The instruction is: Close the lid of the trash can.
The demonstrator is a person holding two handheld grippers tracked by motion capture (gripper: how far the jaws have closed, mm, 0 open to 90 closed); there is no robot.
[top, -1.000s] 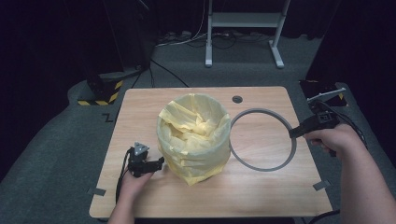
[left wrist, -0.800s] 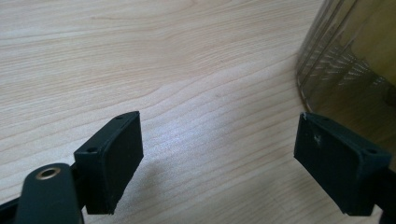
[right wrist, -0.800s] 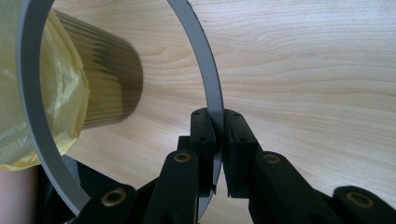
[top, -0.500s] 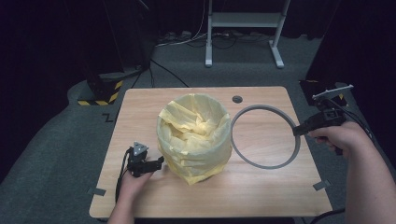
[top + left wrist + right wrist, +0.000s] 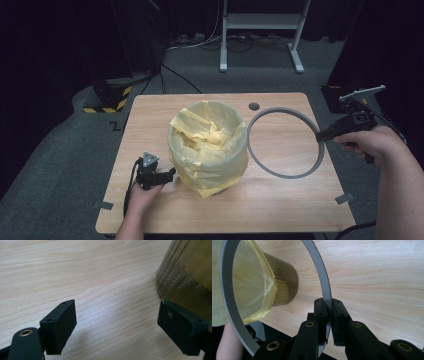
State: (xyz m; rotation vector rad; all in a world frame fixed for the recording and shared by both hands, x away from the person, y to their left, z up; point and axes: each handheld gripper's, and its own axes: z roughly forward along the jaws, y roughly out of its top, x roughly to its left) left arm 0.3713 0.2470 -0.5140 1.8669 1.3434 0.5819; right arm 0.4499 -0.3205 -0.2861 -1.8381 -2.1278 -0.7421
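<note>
We hold a grey ring (image 5: 285, 142) by its right edge, and it hangs over the right half of the table (image 5: 150, 107), to the right of the bin. It is a thin flat hoop with no long axis; its open face looks roughly up, tilted a little, with the gripped right side seeming higher. In the right gripper view the band (image 5: 322, 282) curves up and away from the jaws, and its far left arc crosses in front of the yellow bag.

Our right gripper (image 5: 320, 135) is clenched on the ring, both pads pressed flat against the thin band. It sits past the right edge of the table, so the hand is over the floor.

The bin (image 5: 210, 150) stands upright near the middle of the table, lined with a yellow bag (image 5: 207, 130) folded over its rim. The ring's left arc is just beside the bin's top on the right.

Our left gripper (image 5: 172, 173) lies low near the table's near-left part, jaws spread wide with nothing between them, one jaw just beside the bin's ribbed wall (image 5: 182, 272).

Bare wood lies open under the ring and along the near edge.
</note>
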